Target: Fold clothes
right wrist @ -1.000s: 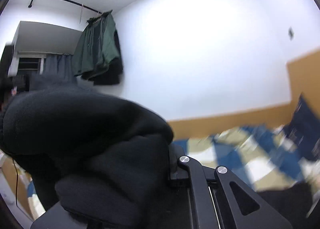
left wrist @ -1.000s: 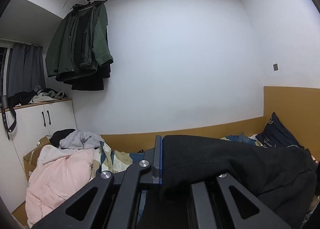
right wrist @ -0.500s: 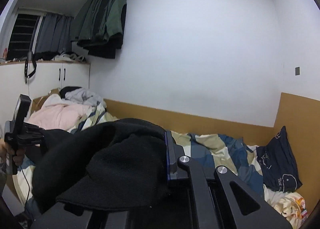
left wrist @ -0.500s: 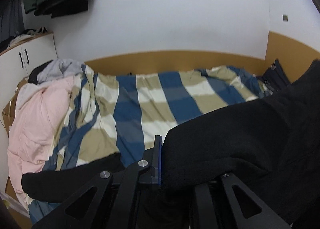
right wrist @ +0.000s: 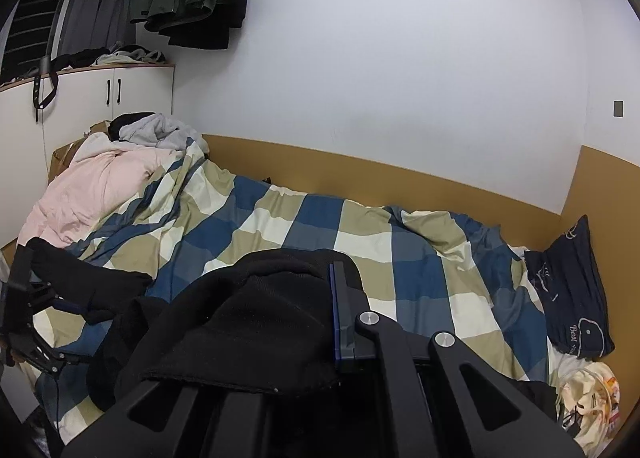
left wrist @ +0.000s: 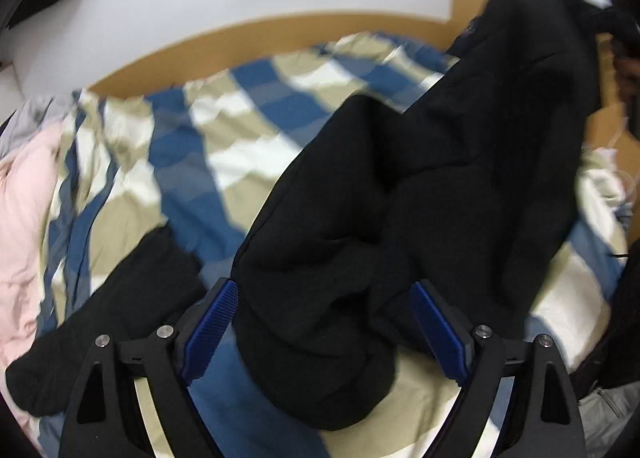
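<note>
One black garment (left wrist: 400, 218) is being laid on the checked blanket (left wrist: 248, 146) of the bed. Its near end lies in a soft heap on the blanket, between the two blue pads (left wrist: 212, 326) of the left gripper (left wrist: 324, 328). Those jaws have just been opening and are now wide apart; cloth lies between them, but it is not pressed by the pads. The far end of the garment is lifted up toward the right, where it is pinched by the right gripper (right wrist: 332, 314), which is closed tight on a thick fold.

Much could go wrong from here. The heap is bunched and not flat, so a crooked fold could be made if it is not smoothed first. If the right end is pulled, the loose near end could be dragged across the blanket. A black sleeve (left wrist: 108, 322) lies off to the left, partly under the left finger, and it could be caught or missed. The blanket itself is wrinkled, and it could be grabbed together with the garment when the jaws are closed again.
</note>
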The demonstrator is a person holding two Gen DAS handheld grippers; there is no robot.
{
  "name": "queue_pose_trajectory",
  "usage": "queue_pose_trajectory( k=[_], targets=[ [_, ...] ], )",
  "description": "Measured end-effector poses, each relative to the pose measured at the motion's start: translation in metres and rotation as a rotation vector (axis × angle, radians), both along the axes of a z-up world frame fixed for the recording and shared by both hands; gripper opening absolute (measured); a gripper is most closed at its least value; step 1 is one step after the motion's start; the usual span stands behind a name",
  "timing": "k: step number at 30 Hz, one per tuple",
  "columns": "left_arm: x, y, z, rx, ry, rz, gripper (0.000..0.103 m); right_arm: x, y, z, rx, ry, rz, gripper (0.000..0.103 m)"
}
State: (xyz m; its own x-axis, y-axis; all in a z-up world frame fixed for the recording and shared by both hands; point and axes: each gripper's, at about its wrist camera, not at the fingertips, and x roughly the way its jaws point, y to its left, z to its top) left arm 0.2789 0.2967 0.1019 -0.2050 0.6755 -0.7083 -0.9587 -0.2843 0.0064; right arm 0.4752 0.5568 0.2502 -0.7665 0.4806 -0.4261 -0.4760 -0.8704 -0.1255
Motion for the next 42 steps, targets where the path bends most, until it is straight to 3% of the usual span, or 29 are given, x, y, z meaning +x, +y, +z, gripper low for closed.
queue_pose_trajectory(
  k=[5,8,12,13,14,16,18,22,26,29,31,33,35,38,40,42],
  targets=[
    [0.059,0.025,0.054,0.214,0.042,-0.171,0.089,-0.009,0.0,-0.002,-0.007,-0.01,0.006,0.005],
    [0.096,0.058,0.067,0.244,0.065,-0.251,0.089,-0.01,-0.003,-0.001,-0.011,-0.014,0.01,0.005],
    [0.121,0.1,0.068,0.231,0.104,-0.236,0.089,-0.006,-0.005,-0.001,-0.018,-0.02,0.014,0.005],
    [0.121,0.107,0.068,0.225,0.099,-0.216,0.085,-0.004,-0.006,-0.001,-0.018,-0.022,0.019,0.005],
    [0.118,0.113,0.069,0.217,0.082,-0.194,0.077,-0.001,-0.006,-0.001,-0.018,-0.022,0.025,0.005],
    [0.111,0.124,0.072,0.2,0.04,-0.15,0.009,0.005,-0.006,-0.001,-0.022,-0.016,0.042,0.005],
    [0.106,0.126,0.082,0.226,-0.005,-0.14,0.011,0.011,-0.004,-0.001,-0.024,-0.012,0.048,0.005],
    [0.105,0.108,0.122,0.332,0.085,-0.078,0.01,0.027,0.008,-0.004,-0.056,0.021,0.055,0.006],
    [0.091,0.089,0.18,0.432,0.115,0.008,0.01,0.043,0.017,-0.02,-0.141,0.085,0.135,0.01],
    [0.092,0.079,0.218,0.447,0.195,0.039,0.01,0.049,0.01,-0.045,-0.202,0.116,0.233,0.029],
    [0.093,0.072,0.234,0.46,0.242,0.053,0.01,0.053,0.002,-0.066,-0.246,0.13,0.322,0.05],
    [0.092,0.061,0.246,0.477,0.276,0.068,0.01,0.061,-0.004,-0.085,-0.264,0.139,0.389,0.062],
    [0.081,0.046,0.253,0.5,0.291,0.081,0.01,0.074,-0.004,-0.102,-0.266,0.151,0.43,0.067],
    [0.05,0.035,0.259,0.534,0.289,0.1,0.01,0.103,0.018,-0.118,-0.3,0.224,0.422,0.067],
    [0.028,0.031,0.256,0.544,0.28,0.12,0.01,0.12,0.04,-0.128,-0.344,0.276,0.356,0.071],
    [0.019,0.026,0.252,0.539,0.28,0.142,0.01,0.12,0.057,-0.143,-0.35,0.229,0.243,0.071]
  ],
)
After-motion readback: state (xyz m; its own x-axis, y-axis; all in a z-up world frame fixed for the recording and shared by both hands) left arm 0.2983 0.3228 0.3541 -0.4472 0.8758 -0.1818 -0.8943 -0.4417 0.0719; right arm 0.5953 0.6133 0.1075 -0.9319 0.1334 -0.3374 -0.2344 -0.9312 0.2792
